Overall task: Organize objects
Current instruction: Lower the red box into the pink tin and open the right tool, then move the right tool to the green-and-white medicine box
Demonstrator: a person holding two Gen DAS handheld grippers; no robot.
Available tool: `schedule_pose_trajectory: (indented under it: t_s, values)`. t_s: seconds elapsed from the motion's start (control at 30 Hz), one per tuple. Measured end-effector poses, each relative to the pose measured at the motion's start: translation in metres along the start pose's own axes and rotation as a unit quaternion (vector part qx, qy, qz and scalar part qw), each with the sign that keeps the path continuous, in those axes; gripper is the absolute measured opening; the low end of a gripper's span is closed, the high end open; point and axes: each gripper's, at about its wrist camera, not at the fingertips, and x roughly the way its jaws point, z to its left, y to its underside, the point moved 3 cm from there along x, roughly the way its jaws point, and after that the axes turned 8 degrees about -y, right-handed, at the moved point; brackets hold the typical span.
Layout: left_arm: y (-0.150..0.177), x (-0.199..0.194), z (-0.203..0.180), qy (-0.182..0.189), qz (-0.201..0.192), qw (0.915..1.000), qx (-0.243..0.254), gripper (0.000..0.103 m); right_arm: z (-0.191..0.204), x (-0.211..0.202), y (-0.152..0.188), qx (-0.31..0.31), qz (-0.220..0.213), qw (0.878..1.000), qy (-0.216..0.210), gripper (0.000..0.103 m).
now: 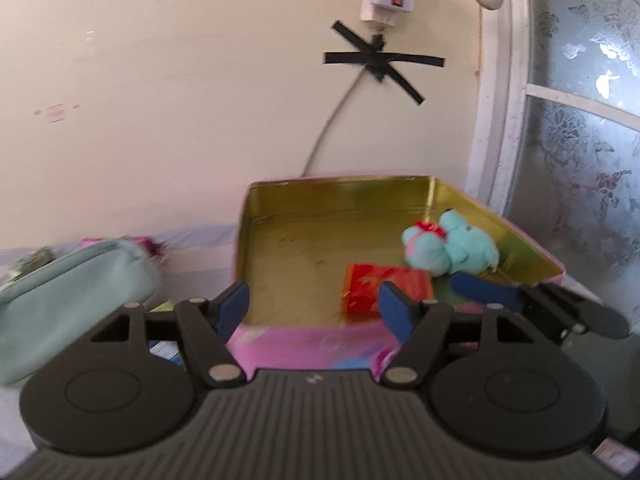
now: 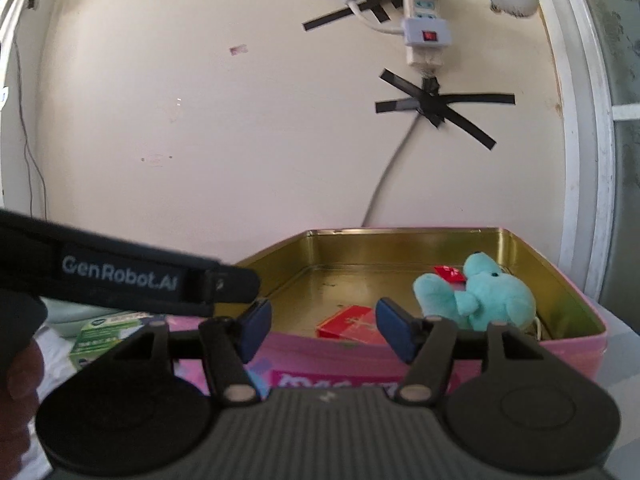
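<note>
A pink tin box [image 1: 312, 344] with a gold inside stands open against the wall; it also shows in the right wrist view [image 2: 568, 344]. Inside lie a teal plush toy [image 1: 452, 246] [image 2: 480, 292] with a red bow and a small red box [image 1: 386, 288] [image 2: 352, 322]. My left gripper [image 1: 314, 306] is open and empty at the tin's near wall. My right gripper [image 2: 320, 322] is open and empty, just in front of the tin; one of its fingers [image 1: 486, 292] reaches over the tin's right near corner in the left wrist view.
A pale green pouch [image 1: 68, 300] lies left of the tin. A green and white packet [image 2: 108, 332] lies by it. The left gripper's body [image 2: 132, 276] crosses the right view's left side. A taped cable [image 1: 340, 112] and power strip [image 2: 424, 20] hang on the wall; a window [image 1: 580, 120] stands at the right.
</note>
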Motion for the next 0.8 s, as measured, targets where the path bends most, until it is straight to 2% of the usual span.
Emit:
schedule_pose_trajectory:
  t_s: [0.13,0.17,0.33,0.53,0.8]
  values:
    - [0.012,-0.015,0.02,-0.024,0.005,0.9997,-0.003,0.076,0.015,-0.012,0.004,0.001,0.006,1.0,-0.014,0.066]
    - [0.015,-0.017,0.024,-0.033,0.008,0.9994,-0.002,0.078,0.02,-0.013,0.007,-0.003,0.013,1.0,-0.014,0.066]
    - [0.031,-0.026,0.046,-0.071,0.019,0.9973,0.003,0.079,0.045,-0.018,0.017,-0.003,0.037,0.999,-0.035,0.066]
    - [0.05,-0.029,0.074,-0.108,0.042,0.9932,-0.005,0.079,0.07,-0.003,0.029,0.025,0.087,0.993,-0.073,0.066]
    - [0.075,-0.031,0.12,-0.143,0.065,0.987,-0.035,0.079,0.106,0.016,0.042,0.018,0.133,0.986,-0.103,0.066]
